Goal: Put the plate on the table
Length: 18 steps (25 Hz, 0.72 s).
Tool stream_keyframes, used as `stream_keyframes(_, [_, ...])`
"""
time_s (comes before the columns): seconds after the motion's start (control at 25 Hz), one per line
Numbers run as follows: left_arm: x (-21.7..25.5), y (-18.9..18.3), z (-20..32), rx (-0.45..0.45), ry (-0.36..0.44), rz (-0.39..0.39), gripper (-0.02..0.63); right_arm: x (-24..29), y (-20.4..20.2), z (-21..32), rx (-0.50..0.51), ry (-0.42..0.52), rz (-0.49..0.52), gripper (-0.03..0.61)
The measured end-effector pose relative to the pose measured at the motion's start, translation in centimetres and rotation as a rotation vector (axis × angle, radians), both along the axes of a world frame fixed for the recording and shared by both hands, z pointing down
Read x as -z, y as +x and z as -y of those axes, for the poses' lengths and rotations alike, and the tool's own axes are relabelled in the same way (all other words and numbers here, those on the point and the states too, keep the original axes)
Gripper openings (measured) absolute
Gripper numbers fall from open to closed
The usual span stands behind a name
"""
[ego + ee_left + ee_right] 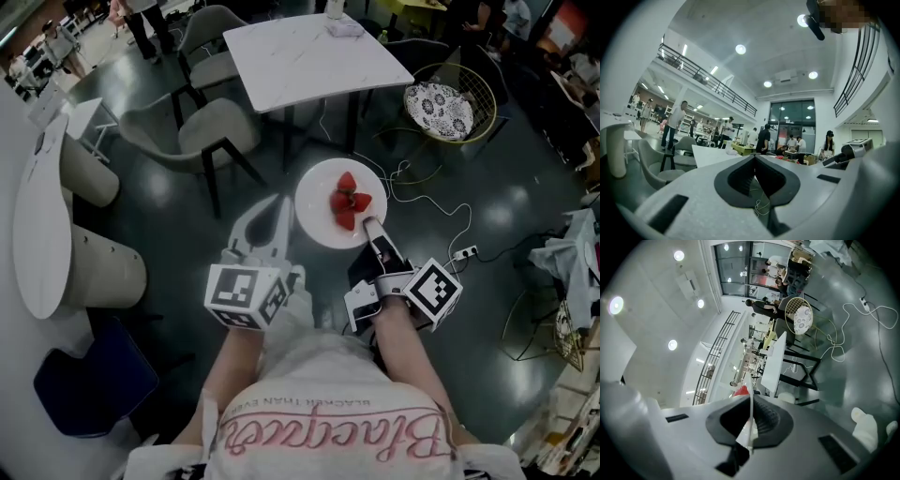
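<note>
Above dark floor (pixel 178 272), the round white plate (pixel 319 202) is being pinched by the right gripper (pixel 372 225), not yet on the white marble table (pixel 314 56); the left gripper (pixel 278 214) is being held closed, empty.

Right hand-held gripper (pixel 371 227) clamped; left hand-held gripper (pixel 278 211) apparently closed.

In the head view the right claw (pixel 372 227) covers the near rim of the plate (pixel 319 211), in its own view the edge-on plate hides most of the strawberries (pixel 740 391), and the left gripper view's distant people (pixel 764 138) are too small to make out.
</note>
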<state>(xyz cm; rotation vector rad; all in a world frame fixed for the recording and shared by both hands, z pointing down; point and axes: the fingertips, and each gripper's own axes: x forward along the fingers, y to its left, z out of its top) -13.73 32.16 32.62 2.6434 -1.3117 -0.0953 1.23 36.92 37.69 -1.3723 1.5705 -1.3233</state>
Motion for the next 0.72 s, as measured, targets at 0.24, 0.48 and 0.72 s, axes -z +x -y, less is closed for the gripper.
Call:
stream_keyframes(0.24, [0.4, 0.2, 9.3, -0.017, 0.005, -0.012, 0.003, 0.4, 0.3, 9.2, -0.014, -0.011, -0.026, 0.009])
stream_keyframes(0.48, [0.7, 0.8, 19.0, -0.033, 0.002, -0.007, 0.003, 0.9, 0.9, 18.9, -0.034, -0.005, -0.02, 0.009])
stream_keyframes(0.72, [0.5, 1.6, 22.8, -0.038, 0.0, -0.002, 0.003, 0.6, 1.9, 22.5, -0.043, -0.003, -0.009, 0.009])
